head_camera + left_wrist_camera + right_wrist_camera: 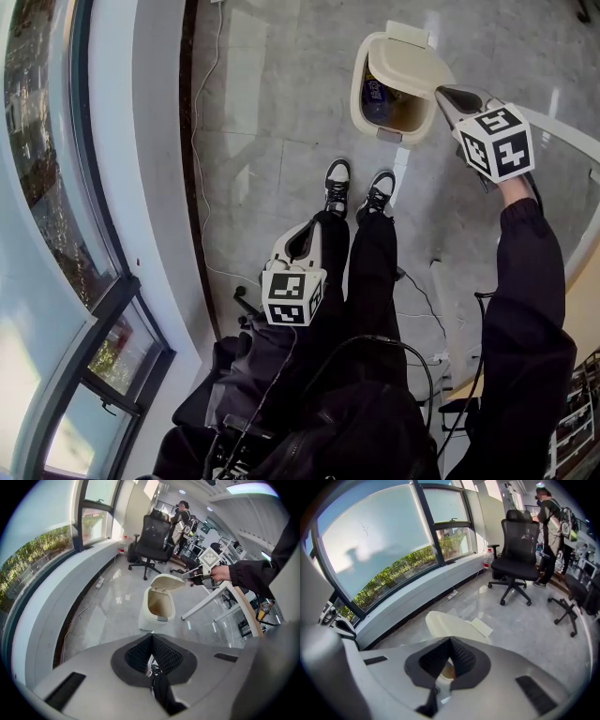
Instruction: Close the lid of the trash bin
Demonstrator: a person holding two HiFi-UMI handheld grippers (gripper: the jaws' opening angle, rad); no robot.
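A cream trash bin (361,89) stands on the grey floor in front of my shoes, with some rubbish inside. Its lid (412,61) is hinged at the far side and tilted up, half open. My right gripper (441,91) is shut and empty, its tip at the lid's right edge; whether it touches I cannot tell. The right gripper view shows the lid's top (450,625) just beyond the shut jaws. My left gripper (300,246) is held low by my legs, shut and empty, pointing at the bin (157,609) and lid (168,581) from a distance.
A white table (572,141) with slanted legs (206,602) stands right of the bin. A black office chair (152,541) is behind it, and a person (551,522) stands further back. A cable (202,187) runs along the curved window wall on the left.
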